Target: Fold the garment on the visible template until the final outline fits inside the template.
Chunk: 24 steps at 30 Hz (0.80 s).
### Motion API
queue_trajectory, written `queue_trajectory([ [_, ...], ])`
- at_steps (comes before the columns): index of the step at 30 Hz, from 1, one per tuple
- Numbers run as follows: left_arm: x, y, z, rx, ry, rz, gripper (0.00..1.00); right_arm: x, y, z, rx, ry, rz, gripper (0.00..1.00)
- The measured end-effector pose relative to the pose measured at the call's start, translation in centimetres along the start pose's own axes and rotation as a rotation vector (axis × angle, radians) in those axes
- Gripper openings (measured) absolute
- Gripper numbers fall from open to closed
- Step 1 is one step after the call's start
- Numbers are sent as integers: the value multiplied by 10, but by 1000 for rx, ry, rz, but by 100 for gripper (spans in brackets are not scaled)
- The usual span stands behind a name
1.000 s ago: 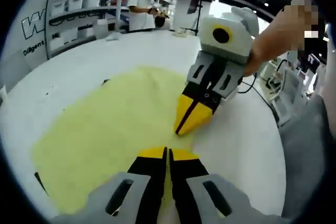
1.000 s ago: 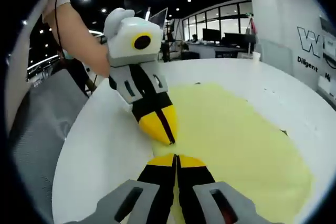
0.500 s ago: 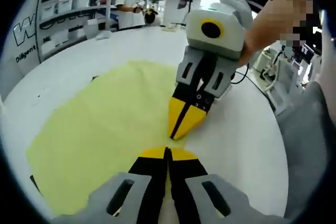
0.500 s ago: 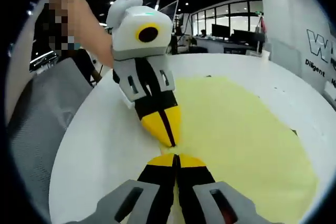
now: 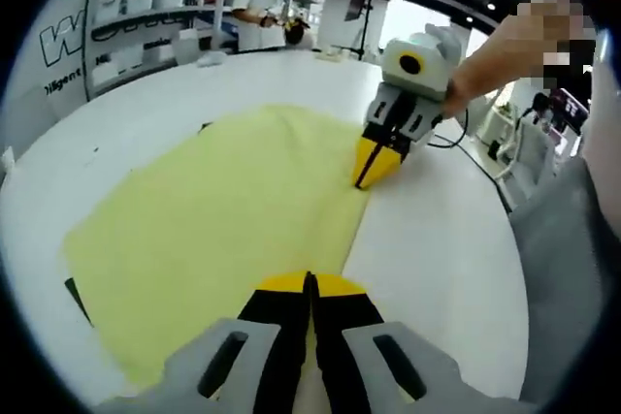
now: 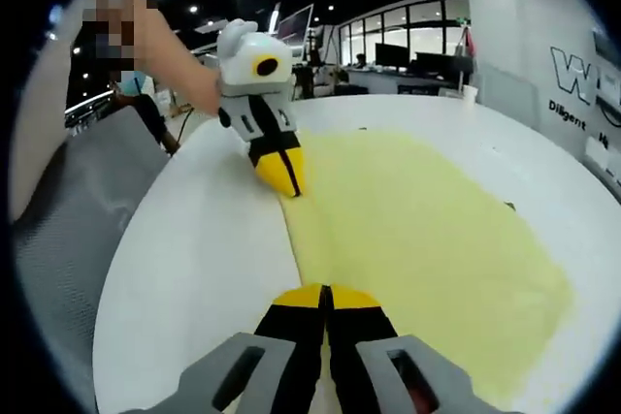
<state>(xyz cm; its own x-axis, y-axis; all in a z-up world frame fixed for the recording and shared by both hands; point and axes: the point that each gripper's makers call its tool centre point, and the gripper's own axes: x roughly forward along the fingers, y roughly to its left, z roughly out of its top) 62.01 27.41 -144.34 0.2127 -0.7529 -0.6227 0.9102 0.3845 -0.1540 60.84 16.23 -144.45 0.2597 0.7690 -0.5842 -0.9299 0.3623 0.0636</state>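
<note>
Left gripper (image 5: 310, 283), jaws closed on the near edge of the yellow garment (image 5: 223, 220) at 6 o'clock; right gripper (image 6: 325, 293) likewise pinched on that edge. Garment lies flat on the white table (image 5: 437, 239), dark template (image 5: 76, 296) corners peeking out. Far wall lettering (image 6: 572, 79) partly readable, "W", "Diligent"; shelves with white bins (image 5: 155, 2) at 11 o'clock.

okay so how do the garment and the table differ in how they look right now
The garment is pale yellow; the table is white. The garment is soft cloth with a straight edge running between the left gripper and the right gripper; the table is a hard, smooth top. The garment covers part of the table, which spreads well past it on all sides. Both lie flat and plain, without pattern.
</note>
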Motion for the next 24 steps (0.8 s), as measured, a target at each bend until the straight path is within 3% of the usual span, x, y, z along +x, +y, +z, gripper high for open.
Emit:
queue_trajectory([
  [7,-24,15,-16,-66,-20,35,0,-28,-11,-19,39,15,-47,0],
  [24,-61,34,-43,-86,2,96,0,-76,-28,-53,86,68,-121,0],
])
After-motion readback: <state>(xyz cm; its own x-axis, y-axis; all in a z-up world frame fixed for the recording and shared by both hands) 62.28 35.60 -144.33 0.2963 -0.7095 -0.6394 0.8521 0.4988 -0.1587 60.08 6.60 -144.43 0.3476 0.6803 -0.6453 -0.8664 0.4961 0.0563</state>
